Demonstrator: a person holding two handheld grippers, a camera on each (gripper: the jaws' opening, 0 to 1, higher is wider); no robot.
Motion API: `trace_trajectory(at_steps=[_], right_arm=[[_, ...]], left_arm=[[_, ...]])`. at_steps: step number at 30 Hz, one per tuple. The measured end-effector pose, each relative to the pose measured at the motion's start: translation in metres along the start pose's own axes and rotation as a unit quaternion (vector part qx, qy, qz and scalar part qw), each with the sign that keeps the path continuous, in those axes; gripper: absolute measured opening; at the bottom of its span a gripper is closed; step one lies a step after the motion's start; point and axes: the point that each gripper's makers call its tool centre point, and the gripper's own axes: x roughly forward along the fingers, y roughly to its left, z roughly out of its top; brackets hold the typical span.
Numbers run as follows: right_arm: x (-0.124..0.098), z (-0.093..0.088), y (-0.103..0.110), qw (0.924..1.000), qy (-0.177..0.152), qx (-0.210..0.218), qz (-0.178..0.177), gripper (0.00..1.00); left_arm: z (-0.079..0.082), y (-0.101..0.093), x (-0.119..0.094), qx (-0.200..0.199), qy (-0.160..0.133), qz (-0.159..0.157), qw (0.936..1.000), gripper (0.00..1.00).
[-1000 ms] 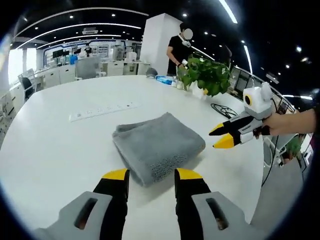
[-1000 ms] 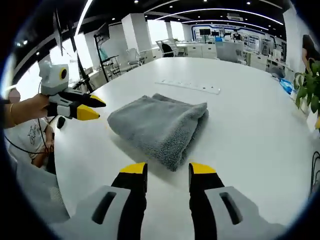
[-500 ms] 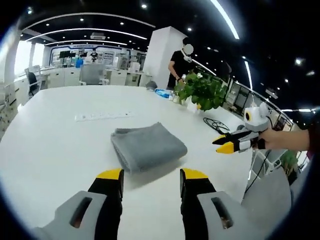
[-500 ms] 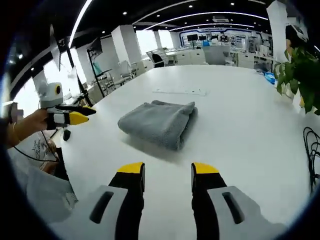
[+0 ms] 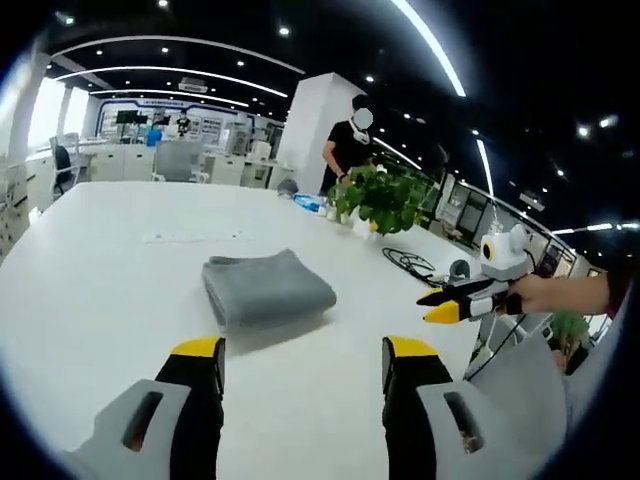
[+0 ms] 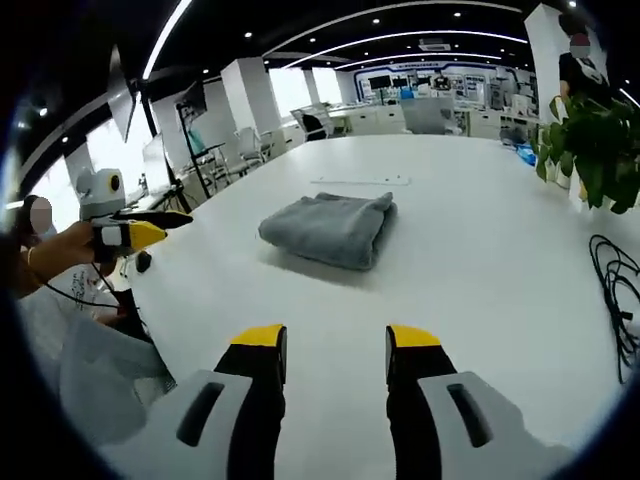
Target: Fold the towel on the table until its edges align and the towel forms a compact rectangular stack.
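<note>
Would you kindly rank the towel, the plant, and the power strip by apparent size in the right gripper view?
1. Towel, clearly largest.
2. Plant, partly cut off at the view's edge, so its rank is unsure.
3. Power strip, a thin sliver lying farther away, so its look may mislead.

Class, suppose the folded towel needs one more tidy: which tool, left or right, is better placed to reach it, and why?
Neither clearly. The towel lies folded, centred ahead of both the left tool and the right tool; both are open and well back from it. Probably no further step is needed.
</note>
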Motion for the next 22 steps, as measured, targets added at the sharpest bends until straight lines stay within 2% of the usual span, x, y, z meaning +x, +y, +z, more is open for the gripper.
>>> trace_trajectory(at_steps=[4, 8, 15, 18, 22], right_arm=[[0.000, -0.019, 0.010, 0.9999, 0.011, -0.005, 0.008, 0.40], [-0.009, -0.025, 0.020, 0.9999, 0.004, -0.008, 0.006, 0.49], [-0.017, -0.022, 0.013, 0.9997, -0.024, -0.004, -0.010, 0.66], [-0.013, -0.017, 0.016, 0.9990, -0.040, 0.018, -0.008, 0.73], [-0.012, -0.011, 0.018, 0.9984, -0.054, 0.005, -0.017, 0.83]], left_arm=[[-0.013, -0.009, -0.006, 0.002, 0.004, 0.003, 1.0000, 0.78], [-0.019, -0.012, -0.009, 0.001, -0.003, 0.006, 1.0000, 0.84], [-0.026, -0.017, -0.010, 0.003, -0.002, 0.008, 1.0000, 0.92], [-0.029, -0.013, -0.012, 0.009, 0.005, 0.032, 0.9994, 1.00], [-0.031, -0.009, -0.013, 0.004, 0.007, 0.036, 0.9993, 1.00]])
